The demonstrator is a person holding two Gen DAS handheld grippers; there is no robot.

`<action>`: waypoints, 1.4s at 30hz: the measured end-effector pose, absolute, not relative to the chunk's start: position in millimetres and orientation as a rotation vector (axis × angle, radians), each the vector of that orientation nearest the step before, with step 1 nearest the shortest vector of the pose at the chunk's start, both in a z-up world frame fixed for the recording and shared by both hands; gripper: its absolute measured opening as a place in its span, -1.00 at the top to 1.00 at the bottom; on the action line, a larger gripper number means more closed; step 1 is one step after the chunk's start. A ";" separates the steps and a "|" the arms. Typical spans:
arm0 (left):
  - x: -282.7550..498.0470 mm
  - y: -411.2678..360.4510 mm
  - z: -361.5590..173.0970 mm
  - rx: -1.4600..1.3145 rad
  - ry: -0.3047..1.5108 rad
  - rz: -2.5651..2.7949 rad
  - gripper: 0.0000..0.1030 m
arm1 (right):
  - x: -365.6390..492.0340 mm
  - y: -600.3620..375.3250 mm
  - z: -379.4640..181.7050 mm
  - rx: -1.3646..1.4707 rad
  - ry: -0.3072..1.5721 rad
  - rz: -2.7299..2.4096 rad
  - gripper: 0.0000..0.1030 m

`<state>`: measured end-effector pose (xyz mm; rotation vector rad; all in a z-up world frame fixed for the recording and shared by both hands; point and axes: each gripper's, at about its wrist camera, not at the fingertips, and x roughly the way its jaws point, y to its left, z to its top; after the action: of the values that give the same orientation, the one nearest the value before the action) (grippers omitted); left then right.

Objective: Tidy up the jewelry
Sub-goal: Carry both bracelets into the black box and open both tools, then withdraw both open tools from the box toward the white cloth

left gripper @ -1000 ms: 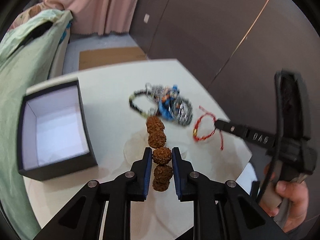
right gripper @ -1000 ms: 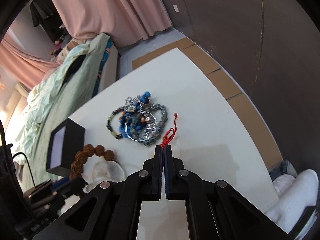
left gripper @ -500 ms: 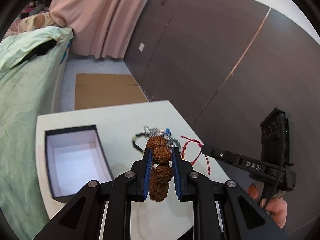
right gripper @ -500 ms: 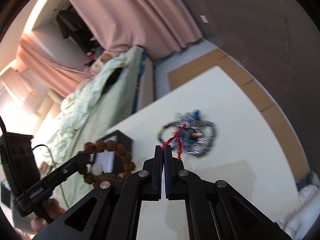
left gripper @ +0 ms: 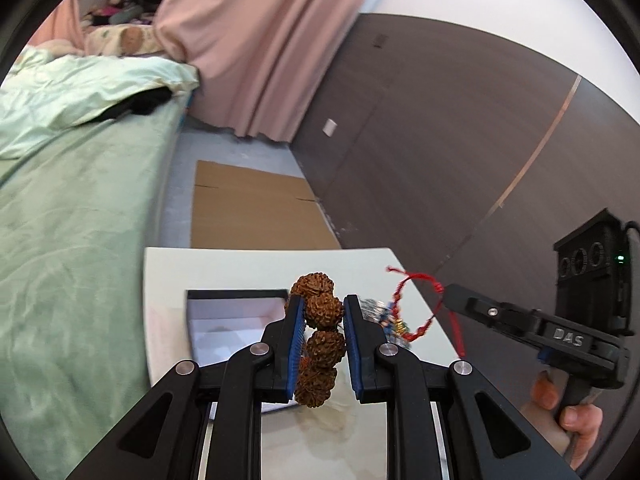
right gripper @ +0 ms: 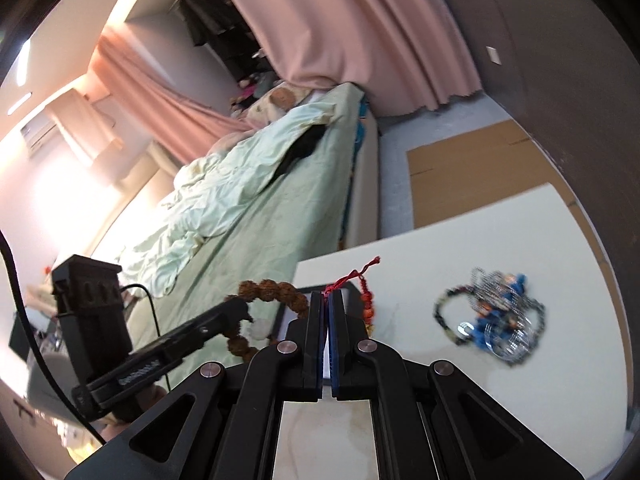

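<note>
From the left wrist camera, the left claw (left gripper: pixel 320 312) is clamped on a bracelet of big knobbly brown beads (left gripper: pixel 322 334), one bead pinched between the blue pads while others stack above and dangle below the fingers, all of it lifted clear of the white tabletop (left gripper: pixel 168 280). Just past the fingertips sits the open black box (left gripper: pixel 224 320) with its pale lining, near the tabletop's left edge. Off to the right, the right claw (left gripper: pixel 446 294) comes in from the side, a hand (left gripper: pixel 576 420) wrapped round its grip, and a red string bracelet (left gripper: pixel 416 308) hangs from its tip in a loop in the air. A blurred bit of the jewelry pile (left gripper: pixel 380 312) peeks out behind the right finger. Over to the right wrist camera: the right claw (right gripper: pixel 328 300) is clenched tight on the red string bracelet (right gripper: pixel 356 280), the knotted cord sticking up from the closed pads and a beaded tail drooping beside the right finger. To the left, the left claw (right gripper: pixel 240 306) carries the brown bead bracelet (right gripper: pixel 276 292) as a hanging ring, held above the box (right gripper: pixel 292 316), which is mostly hidden behind the fingers. The tangled pile (right gripper: pixel 492 316) of blue, silver and dark beaded pieces lies toward the tabletop's right edge, well apart from both claws. A green bed (right gripper: pixel 248 200) runs alongside the tabletop's far-left edge.
</note>
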<state>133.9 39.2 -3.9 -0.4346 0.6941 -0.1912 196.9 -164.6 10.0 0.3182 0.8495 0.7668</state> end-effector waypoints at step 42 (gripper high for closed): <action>103.4 -2.9 -27.4 -0.370 0.749 -0.098 -0.78 | 199.1 -220.9 -35.8 0.364 0.975 0.647 -0.20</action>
<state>103.4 -2.9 -27.4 -0.3698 0.7494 -0.0980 199.1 -220.9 -35.8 0.3640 0.9746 0.6468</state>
